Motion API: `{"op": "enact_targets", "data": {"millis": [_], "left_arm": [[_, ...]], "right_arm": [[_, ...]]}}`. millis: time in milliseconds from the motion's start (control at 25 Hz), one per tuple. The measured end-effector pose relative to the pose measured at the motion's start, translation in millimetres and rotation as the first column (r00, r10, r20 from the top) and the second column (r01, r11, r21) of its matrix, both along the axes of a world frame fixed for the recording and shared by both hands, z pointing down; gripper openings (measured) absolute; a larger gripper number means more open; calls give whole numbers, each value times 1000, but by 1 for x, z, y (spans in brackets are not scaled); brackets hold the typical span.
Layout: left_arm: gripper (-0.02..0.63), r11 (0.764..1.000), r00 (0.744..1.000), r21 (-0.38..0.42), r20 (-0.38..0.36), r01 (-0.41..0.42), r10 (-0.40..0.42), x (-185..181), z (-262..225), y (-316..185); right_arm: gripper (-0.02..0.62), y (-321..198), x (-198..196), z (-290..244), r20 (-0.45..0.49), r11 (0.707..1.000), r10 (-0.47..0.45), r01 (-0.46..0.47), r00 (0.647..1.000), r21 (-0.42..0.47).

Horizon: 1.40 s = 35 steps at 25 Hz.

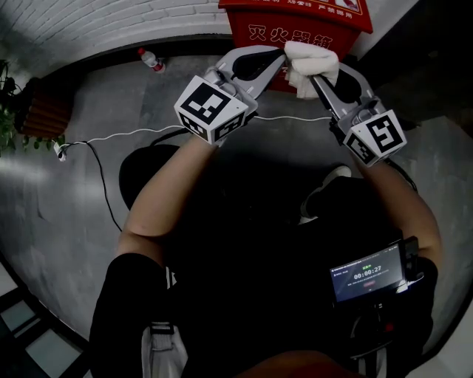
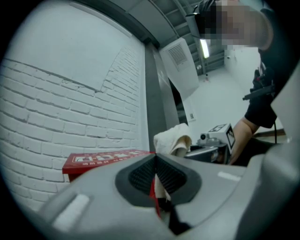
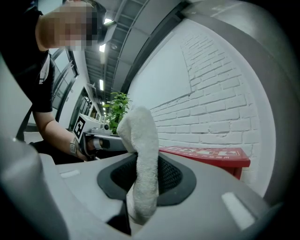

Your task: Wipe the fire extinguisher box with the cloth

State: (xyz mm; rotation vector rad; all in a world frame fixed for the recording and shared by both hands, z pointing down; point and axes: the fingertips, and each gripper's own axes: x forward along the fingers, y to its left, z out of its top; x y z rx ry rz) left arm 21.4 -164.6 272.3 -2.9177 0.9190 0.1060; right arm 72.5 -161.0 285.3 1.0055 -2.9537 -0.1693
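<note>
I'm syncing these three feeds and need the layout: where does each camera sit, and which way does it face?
Head view: on the person's head, facing steeply down onto both forearms, left gripper, right gripper, cloth and red fire extinguisher box.
Left gripper view: on the left gripper, along its shut fingers toward the brick wall; the right forearm shows.
Right gripper view: on the right gripper, along fingers clamping the cloth; the left forearm shows.
Shared: all show cloth and box.

bottle (image 1: 151, 60) lying at the floor's (image 1: 59, 192) far edge by the brick wall (image 1: 89, 18) | white cable (image 1: 118, 135) trailing across the floor | plant (image 1: 7, 111) standing at its left edge
</note>
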Motion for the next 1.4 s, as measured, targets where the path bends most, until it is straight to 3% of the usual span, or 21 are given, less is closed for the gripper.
{"op": "enact_targets", "data": {"millis": [600,1040,1400], "left_arm": [[0,1000,1000,-12,4,3,-3,-2,0,1],[0,1000,1000,-16,0,-4,4,-1,0,2],[0,1000,1000,-12,1,-6,6,-1,-1,2]], "right_arm": [[98,-2,-2,-3,42,1000,-17,18,999,-18],[98,-5,3,3,0,1000,4,-4,1000,-17],[98,-2,-2,-2,42,1000,-17,18,999,-24]]}}
